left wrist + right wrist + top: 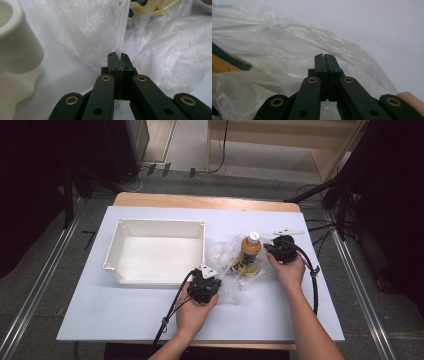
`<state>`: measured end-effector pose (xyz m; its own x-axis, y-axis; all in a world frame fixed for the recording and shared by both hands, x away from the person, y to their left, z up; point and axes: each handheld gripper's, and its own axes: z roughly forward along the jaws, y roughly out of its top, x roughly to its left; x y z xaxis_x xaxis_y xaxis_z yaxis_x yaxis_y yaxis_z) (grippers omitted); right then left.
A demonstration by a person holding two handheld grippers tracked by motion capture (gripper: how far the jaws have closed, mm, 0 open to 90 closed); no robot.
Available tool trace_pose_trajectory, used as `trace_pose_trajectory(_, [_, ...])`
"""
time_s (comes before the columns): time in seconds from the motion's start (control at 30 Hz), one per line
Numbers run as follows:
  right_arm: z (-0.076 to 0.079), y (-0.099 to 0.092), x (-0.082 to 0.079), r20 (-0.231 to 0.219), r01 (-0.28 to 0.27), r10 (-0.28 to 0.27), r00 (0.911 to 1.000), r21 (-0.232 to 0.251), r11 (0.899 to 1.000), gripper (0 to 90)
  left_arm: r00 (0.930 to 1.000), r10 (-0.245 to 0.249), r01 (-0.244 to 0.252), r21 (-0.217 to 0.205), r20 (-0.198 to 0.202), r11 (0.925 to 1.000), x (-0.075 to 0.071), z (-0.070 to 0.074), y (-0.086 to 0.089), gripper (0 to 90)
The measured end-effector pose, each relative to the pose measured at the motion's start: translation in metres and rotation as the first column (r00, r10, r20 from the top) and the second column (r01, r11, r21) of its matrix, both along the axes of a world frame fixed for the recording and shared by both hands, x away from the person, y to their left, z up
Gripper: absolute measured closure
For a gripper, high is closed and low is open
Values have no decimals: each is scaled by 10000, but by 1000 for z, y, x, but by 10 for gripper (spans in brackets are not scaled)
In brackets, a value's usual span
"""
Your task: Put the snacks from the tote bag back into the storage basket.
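Note:
A clear plastic bag (pixel 223 254) lies crumpled on the white board, right of the bin. Inside it is an orange bottle (pixel 249 254) with a white cap, its neck sticking up out of the bag. My left gripper (pixel 216 276) is at the bag's near left edge, shut on a fold of the plastic bag (pixel 95 30) that rises from the left gripper (pixel 119 55) tips. My right gripper (pixel 268 249) is at the bag's right side. The right gripper (pixel 324 56) is shut with the film of the plastic bag (pixel 287 47) gathered at its tips, and the orange bottle (pixel 225 65) lies beyond it.
An empty white plastic bin (pixel 160 223) stands left of the bag; its rounded corner (pixel 17 45) is close to my left gripper. The white board (pixel 125 315) covers a wooden table. Cables trail from both grippers toward the near edge.

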<state>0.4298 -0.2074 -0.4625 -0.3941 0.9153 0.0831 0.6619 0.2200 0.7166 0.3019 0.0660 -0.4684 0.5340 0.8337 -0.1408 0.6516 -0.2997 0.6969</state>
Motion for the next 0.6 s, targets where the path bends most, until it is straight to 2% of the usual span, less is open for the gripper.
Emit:
trace_pose_trajectory(0.17, [-8,0,2,-306,28,-31,9995,-95,10000,900,9998,-184,186,493,-32,9986,0,-1,-3,900])
trace_pose_trajectory(0.33, [-14,0,1,-364,74,-78,9993,-98,9999,900,9996,-274,270,534,59,9982,0,-2,-3,900])
trace_pose_trajectory(0.4, [-13,0,0,-329,9,-14,9995,-151,9999,900,9989,-399,389,345,264,9986,-3,-1,-1,900])
trace_pose_trajectory(0.43, [-13,-1,-1,-264,-11,10,9997,-14,10000,876,9980,-354,347,155,523,9993,-6,0,0,886])
trace_pose_trajectory(0.5, [-10,-6,-4,-73,-76,80,9999,614,9981,770,9927,-368,409,-334,1151,9986,-12,4,5,778])
trace_pose_trajectory(0.53, [-8,-9,-6,98,-86,77,9999,968,9953,700,9905,-246,314,-486,1354,9983,-14,5,8,733])
trace_pose_trajectory(0.6, [-2,-14,-13,530,13,-87,9986,1382,9904,579,9868,-122,286,-995,1616,9946,-18,7,13,653])
